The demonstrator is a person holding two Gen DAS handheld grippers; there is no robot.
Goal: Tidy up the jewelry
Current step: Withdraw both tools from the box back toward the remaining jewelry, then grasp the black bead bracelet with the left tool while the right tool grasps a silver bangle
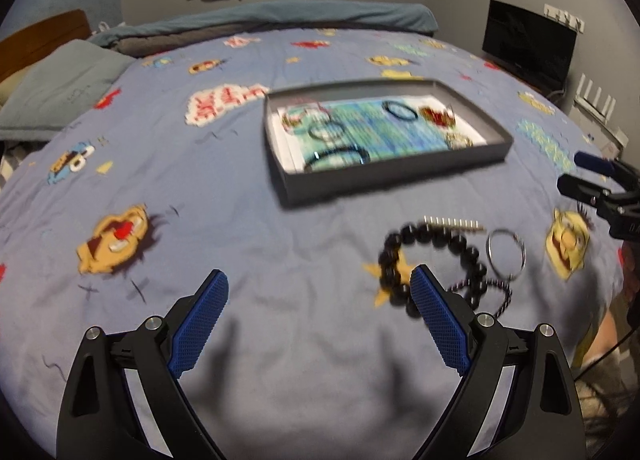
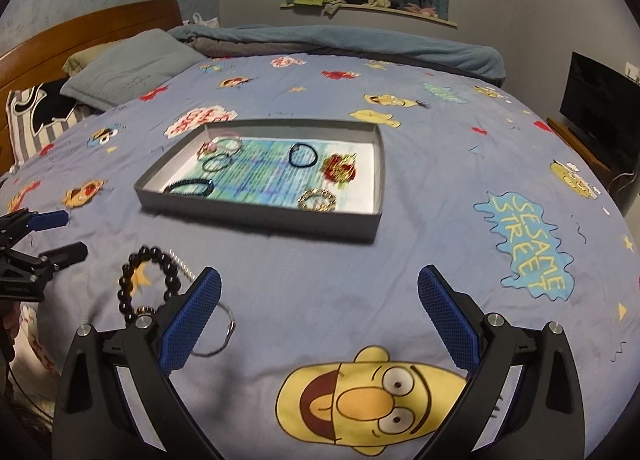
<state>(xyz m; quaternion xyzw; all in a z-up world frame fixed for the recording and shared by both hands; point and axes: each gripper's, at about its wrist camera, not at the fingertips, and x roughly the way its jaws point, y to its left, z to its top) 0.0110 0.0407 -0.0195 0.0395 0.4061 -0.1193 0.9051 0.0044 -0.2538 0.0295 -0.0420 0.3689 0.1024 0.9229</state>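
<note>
A grey tray (image 1: 384, 175) (image 2: 256, 215) lies on the bed and holds several bracelets and hair bands. In front of it a black bead bracelet (image 1: 436, 240) (image 2: 170, 280), a thin metal ring (image 1: 506, 256) (image 2: 228, 330), a row of small metal beads (image 1: 452, 224) and a dark twisted cord (image 1: 502, 292) lie on the cover. My left gripper (image 1: 320, 292) is open and empty, just left of the bead bracelet. My right gripper (image 2: 320, 288) is open and empty, just right of the same pieces. Each gripper shows at the edge of the other's view, the right gripper (image 1: 588, 175) and the left gripper (image 2: 60, 236).
The blue Sesame Street bedcover (image 2: 440, 163) spreads all around. Grey pillows (image 2: 128, 67) and a wooden headboard (image 2: 80, 27) are at the far left. A folded blue blanket (image 2: 340, 39) lies at the back. A black screen (image 2: 604, 99) stands right of the bed.
</note>
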